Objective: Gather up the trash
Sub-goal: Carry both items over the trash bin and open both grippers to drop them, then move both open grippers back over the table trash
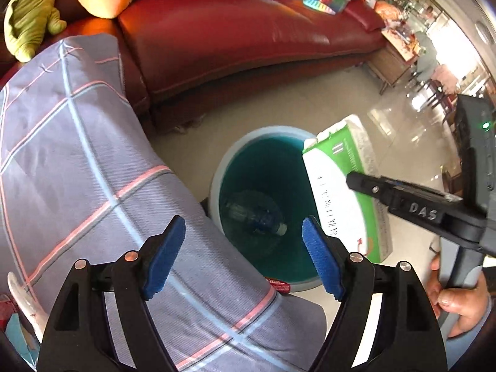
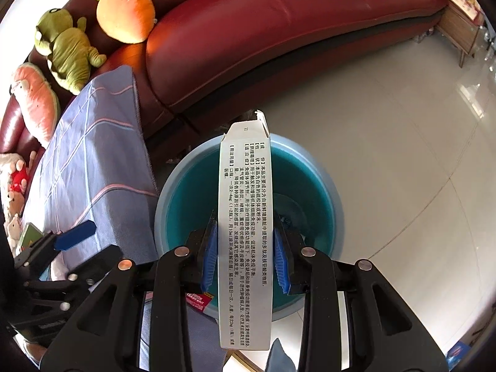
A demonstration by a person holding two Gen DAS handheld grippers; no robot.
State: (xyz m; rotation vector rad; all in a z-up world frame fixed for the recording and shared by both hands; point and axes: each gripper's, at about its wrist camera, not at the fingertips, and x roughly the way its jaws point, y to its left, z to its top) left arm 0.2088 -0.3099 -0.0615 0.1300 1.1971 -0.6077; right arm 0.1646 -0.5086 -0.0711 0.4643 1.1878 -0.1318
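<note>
Now, left wrist view: left gripper [image 1: 243, 259] spread wide, nothing between its pads, above the blue bin [image 1: 263, 207]; a bottle [image 1: 257, 217] lies inside. The carton [image 1: 344, 192] hangs at 3 o'clock of the bin.

Right wrist view: right gripper [image 2: 245, 257] clamps the carton [image 2: 245, 226] upright above the bin [image 2: 173, 192].

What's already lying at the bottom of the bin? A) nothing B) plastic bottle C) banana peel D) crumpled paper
B: the left wrist view shows a clear plastic bottle lying on its side at the bottom of the teal bin, while the box is clamped above it in the right hand-held gripper.
</note>
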